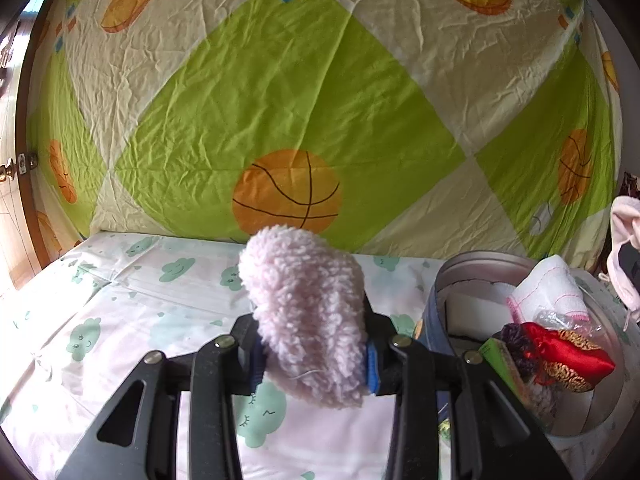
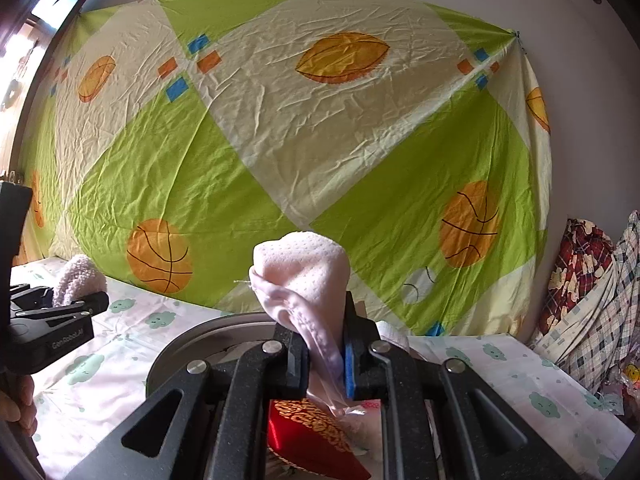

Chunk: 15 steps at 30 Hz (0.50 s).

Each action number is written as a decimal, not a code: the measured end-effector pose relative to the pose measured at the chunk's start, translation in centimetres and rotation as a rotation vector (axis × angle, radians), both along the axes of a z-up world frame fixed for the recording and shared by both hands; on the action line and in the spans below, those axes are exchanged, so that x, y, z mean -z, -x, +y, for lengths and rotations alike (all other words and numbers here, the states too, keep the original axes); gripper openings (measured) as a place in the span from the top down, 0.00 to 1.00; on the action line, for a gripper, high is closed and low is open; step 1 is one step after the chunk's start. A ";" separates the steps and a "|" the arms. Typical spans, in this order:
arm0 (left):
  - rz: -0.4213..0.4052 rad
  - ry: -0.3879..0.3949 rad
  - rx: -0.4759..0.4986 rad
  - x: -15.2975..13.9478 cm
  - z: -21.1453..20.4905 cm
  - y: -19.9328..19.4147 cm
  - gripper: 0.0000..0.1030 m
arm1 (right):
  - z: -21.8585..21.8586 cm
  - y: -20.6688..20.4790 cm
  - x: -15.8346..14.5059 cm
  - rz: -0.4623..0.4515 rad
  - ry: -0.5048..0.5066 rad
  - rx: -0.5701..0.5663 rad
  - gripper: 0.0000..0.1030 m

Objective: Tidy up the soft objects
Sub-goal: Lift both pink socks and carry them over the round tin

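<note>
My left gripper (image 1: 314, 356) is shut on a fluffy pink fleece piece (image 1: 304, 312), held above the bed left of the round grey basket (image 1: 480, 264). It also shows at the left of the right wrist view (image 2: 76, 276). My right gripper (image 2: 326, 356) is shut on a pale pink dotted cloth (image 2: 304, 280), held over the basket rim (image 2: 192, 336). In the basket lie a red and gold satin pouch (image 1: 568, 356), a white cloth with pink stitching (image 1: 548, 288) and a crinkled plastic bag (image 1: 556, 316). The pouch also shows under my right gripper (image 2: 308, 436).
The bed sheet (image 1: 120, 312) is white with green cloud faces. A green and cream basketball-print sheet (image 1: 280, 100) hangs behind the bed. Plaid clothes (image 2: 588, 288) pile at the right. A wooden door (image 1: 8, 184) stands at the left.
</note>
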<state>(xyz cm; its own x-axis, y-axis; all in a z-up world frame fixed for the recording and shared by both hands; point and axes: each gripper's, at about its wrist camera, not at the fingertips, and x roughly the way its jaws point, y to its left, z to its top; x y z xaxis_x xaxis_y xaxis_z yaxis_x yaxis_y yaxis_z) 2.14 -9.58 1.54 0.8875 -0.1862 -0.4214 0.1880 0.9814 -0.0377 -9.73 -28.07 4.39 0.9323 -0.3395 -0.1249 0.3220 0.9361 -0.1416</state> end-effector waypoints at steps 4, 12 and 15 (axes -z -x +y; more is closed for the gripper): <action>-0.025 0.032 0.014 -0.9 -0.5 1.0 0.65 | -1.5 0.1 -0.2 -0.005 -0.009 0.027 0.87; -0.031 0.026 0.096 -1.9 -4.2 2.2 0.65 | -3.5 0.0 -0.4 -0.009 -0.016 0.073 0.87; -0.040 0.027 0.131 -2.5 -5.9 2.8 0.65 | -4.4 -0.1 -0.4 -0.007 -0.020 0.092 0.87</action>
